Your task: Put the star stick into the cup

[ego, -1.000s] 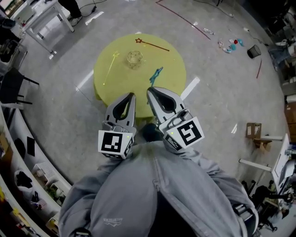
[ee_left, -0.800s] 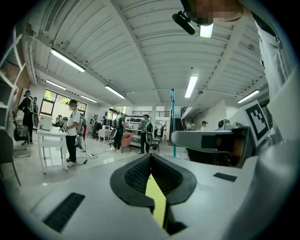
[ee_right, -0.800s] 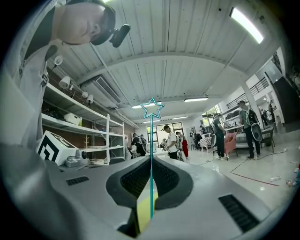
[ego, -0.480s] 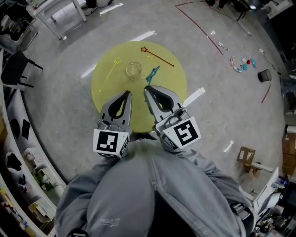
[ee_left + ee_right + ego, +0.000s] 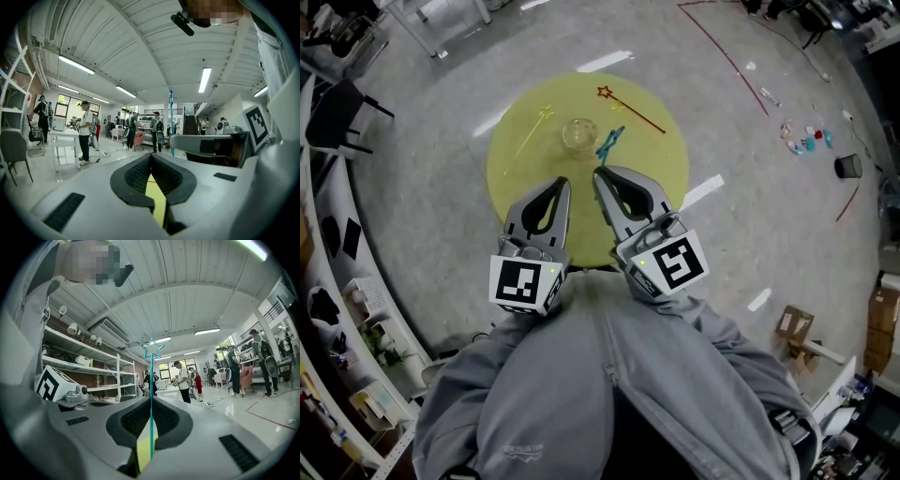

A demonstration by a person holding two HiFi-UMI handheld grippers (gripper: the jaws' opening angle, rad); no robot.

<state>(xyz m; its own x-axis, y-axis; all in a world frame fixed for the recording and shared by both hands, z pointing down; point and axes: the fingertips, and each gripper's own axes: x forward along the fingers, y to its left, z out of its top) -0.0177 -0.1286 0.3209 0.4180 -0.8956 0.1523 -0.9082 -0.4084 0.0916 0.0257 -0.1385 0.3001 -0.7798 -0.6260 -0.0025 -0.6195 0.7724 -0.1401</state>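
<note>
Head view: we grip a teal star stick (image 5: pixel 612 143) in our right tool (image 5: pixel 598 174), its star just right of the cup (image 5: pixel 579 134) on the yellow desk (image 5: pixel 666 164). Our left tool (image 5: pixel 563 181) is closed on nothing, on our side of the cup.

Teal star stick (image 5: pixel 151 380): thin straight shaft with an outlined five-point star at its top. It stands upright, clamped between the closed jaws of the right gripper (image 5: pixel 151 401). In the head view its star end (image 5: pixel 611 143) hangs over the round yellow table (image 5: pixel 661 183), just beside the cup on its right.

Cup (image 5: pixel 579 134): clear, upright, in the far half of the table near the middle.

A yellow star stick (image 5: pixel 530 138) lies flat toward the left edge. A red star stick (image 5: pixel 633 111) lies flat along the far right edge.
</note>
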